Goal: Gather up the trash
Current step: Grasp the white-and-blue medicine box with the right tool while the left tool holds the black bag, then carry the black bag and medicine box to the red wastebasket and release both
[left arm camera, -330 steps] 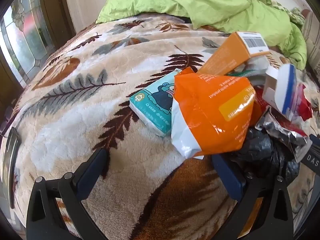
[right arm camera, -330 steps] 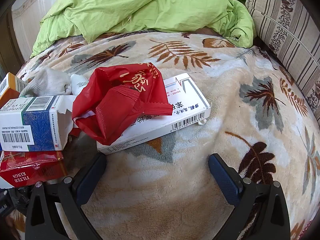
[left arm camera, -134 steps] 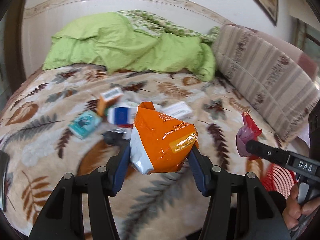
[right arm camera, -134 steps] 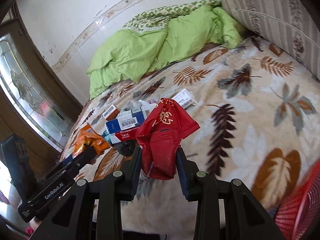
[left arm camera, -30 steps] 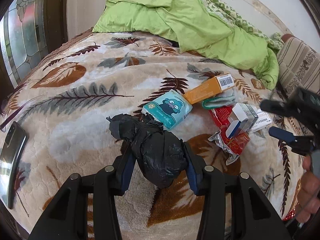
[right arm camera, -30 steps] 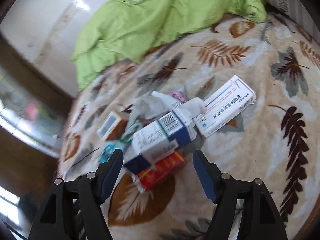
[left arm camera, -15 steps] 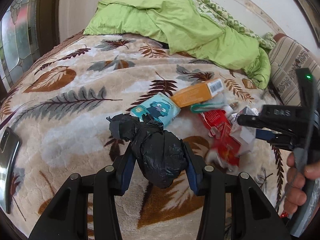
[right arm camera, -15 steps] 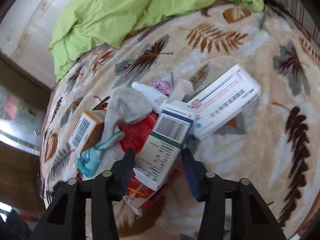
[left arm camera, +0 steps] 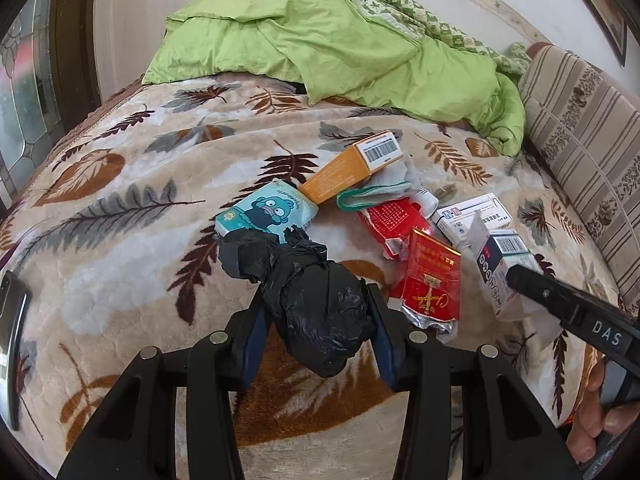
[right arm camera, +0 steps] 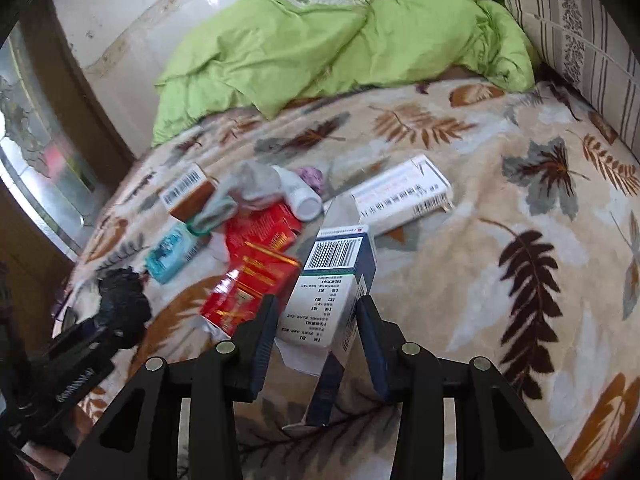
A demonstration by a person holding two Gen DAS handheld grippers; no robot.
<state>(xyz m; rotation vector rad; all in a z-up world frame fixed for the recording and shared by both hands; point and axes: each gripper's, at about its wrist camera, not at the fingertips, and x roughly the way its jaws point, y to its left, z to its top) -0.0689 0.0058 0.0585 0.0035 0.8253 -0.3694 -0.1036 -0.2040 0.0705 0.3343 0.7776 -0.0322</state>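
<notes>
- pickup step of the trash collection is judged to be in hand: both tools are loaded above the leaf-patterned blanket [left arm camera: 120, 216].
- left gripper [left arm camera: 318, 334] is clamped on a knotted black plastic bag [left arm camera: 316, 308], which is held just clear of the blanket, near a teal tissue pack [left arm camera: 266, 210].
- right gripper [right arm camera: 316, 336] is closed on a white and blue carton [right arm camera: 334, 296], barcode end pointing away from the camera, its torn lower flap hanging below the jaws.
- trash left on the bed is seen in one cluster: an orange box [left arm camera: 352, 166], a grey-green sock [left arm camera: 380, 190], a red cigarette pack [left arm camera: 428, 276] and a second red wrapper [left arm camera: 390, 220], a long white box [right arm camera: 402, 194], a small white bottle [right arm camera: 298, 194].
- no bin is shown in either view, so its place cannot be told.
- next move is judged to call for both loads being carried off the bed to a bin, with grips kept firm; the crumpled carton could be squeezed out.
- a dark phone [left arm camera: 12, 344] at the blanket's left edge is better left alone.
</notes>
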